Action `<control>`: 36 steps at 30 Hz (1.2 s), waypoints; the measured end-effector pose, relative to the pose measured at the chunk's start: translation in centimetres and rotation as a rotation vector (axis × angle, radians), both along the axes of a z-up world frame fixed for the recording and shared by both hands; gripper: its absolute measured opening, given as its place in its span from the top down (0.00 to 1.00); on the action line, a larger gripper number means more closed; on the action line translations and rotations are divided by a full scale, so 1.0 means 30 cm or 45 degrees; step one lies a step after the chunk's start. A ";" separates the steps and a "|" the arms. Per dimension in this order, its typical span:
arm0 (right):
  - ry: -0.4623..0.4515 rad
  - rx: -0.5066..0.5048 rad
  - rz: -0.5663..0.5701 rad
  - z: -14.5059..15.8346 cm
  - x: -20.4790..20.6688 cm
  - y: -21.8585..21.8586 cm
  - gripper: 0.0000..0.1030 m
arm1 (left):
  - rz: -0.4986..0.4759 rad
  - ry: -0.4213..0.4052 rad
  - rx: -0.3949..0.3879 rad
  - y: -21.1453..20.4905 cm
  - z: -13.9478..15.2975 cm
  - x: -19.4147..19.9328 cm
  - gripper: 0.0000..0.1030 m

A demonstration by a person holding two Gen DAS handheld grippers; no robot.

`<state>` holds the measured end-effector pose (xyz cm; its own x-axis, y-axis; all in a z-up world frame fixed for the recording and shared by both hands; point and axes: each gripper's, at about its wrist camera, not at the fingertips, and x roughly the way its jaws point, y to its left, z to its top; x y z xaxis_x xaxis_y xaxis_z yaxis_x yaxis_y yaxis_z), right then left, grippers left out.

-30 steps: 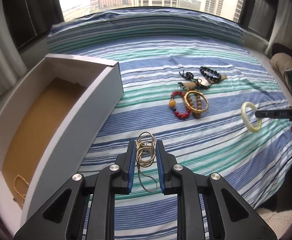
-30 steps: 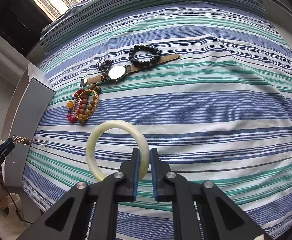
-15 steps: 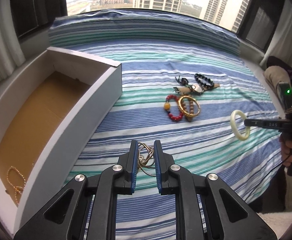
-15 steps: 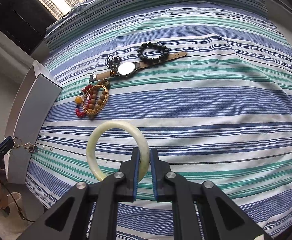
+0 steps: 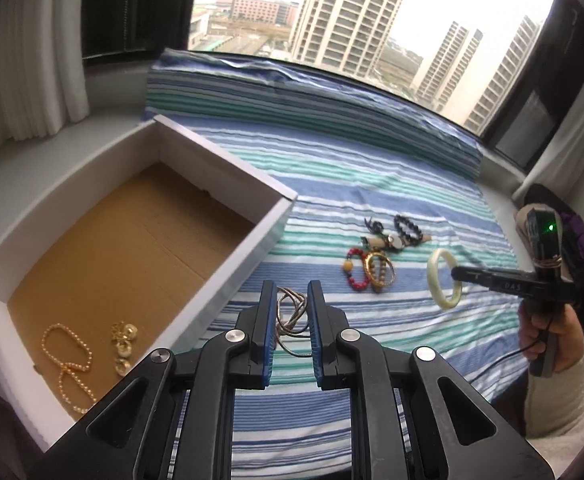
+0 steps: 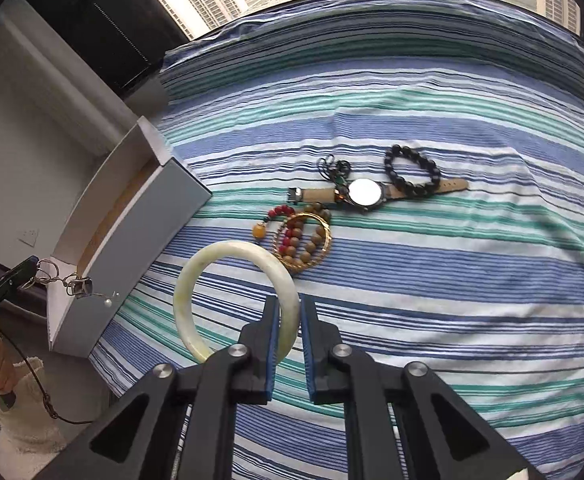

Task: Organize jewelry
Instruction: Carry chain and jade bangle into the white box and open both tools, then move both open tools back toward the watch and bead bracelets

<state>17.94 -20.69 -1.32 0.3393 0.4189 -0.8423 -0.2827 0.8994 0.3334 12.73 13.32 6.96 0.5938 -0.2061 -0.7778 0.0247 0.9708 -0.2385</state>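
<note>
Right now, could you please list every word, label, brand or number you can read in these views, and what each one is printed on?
"DAS": on the side of the right gripper, seen in the left wrist view; further letters cannot be made out.
"nRobot.AI": on the side of the left gripper, seen in the right wrist view; its start is cut off by the picture's edge.
Watch: dial too washed out to read.
Box: no print seen.
</note>
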 end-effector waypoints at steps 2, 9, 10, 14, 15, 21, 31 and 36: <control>-0.023 0.019 0.062 0.042 0.019 0.084 0.89 | 0.066 -0.034 0.027 0.061 0.042 -0.014 0.87; -0.104 0.092 0.294 0.149 0.102 0.489 0.89 | 0.255 -0.085 0.128 0.267 0.084 0.018 0.87; -0.109 0.100 0.324 0.154 0.118 0.553 0.89 | 0.275 -0.083 0.139 0.292 0.068 0.035 0.87; -0.097 0.126 0.413 0.131 0.192 0.793 0.89 | 0.341 -0.015 0.153 0.386 -0.060 0.115 0.87; -0.085 0.123 0.426 0.111 0.211 0.847 0.89 | 0.353 0.013 0.148 0.408 -0.102 0.138 0.87; 0.016 0.022 0.491 -0.070 0.274 1.080 0.89 | 0.430 0.179 0.156 0.510 -0.335 0.213 0.86; -0.026 0.073 0.456 -0.080 0.289 0.988 0.63 | 0.474 0.148 0.251 0.465 -0.334 0.170 0.27; -0.131 0.065 0.363 0.024 0.225 0.719 0.62 | 0.375 0.086 0.230 0.325 -0.276 0.106 0.20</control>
